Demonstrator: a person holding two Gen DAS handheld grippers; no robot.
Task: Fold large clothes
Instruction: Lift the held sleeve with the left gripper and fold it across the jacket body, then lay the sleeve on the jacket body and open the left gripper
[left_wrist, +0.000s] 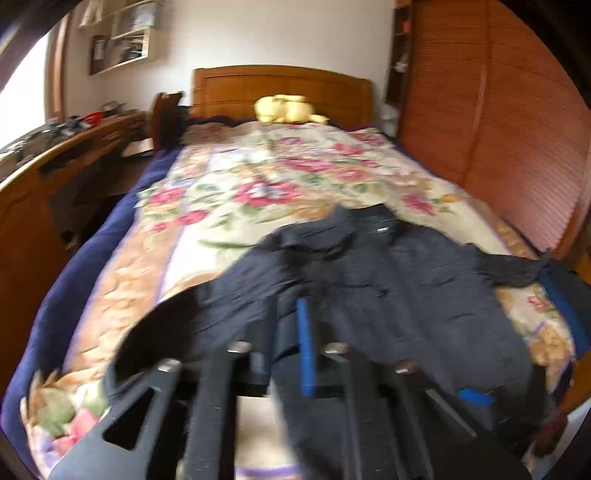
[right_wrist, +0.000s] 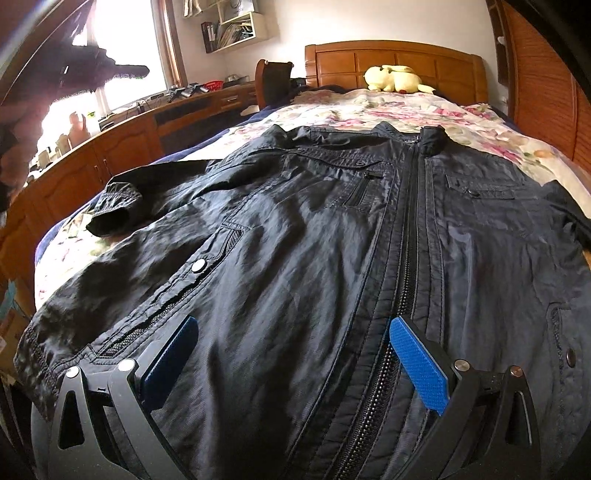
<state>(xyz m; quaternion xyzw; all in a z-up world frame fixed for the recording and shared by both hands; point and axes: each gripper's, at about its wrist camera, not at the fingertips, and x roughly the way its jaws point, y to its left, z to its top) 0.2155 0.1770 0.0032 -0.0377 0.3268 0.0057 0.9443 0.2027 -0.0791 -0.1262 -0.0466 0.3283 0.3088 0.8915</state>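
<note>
Dark, thin nylon zip-front jacket (right_wrist: 295, 229) lay limp and slippery on the floral bed (right_wrist: 461, 110); hem or cuff seams looked best for gripping. Right tongs (right_wrist: 291, 360) stood apart over it; left tongs (left_wrist: 291, 332) nearly together, empty.

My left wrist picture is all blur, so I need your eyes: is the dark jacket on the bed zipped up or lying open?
Observer: Zipped. In the right wrist view the zipper runs closed up the jacket to the collar.
Operator: Where are the right tongs?
Observer: The right tongs are spread wide over the lower front near the hem, with nothing pinched.
Operator: And the sleeve on the window side?
Observer: Its cuff lies loose on the bedspread, beside the jacket's body.
</note>
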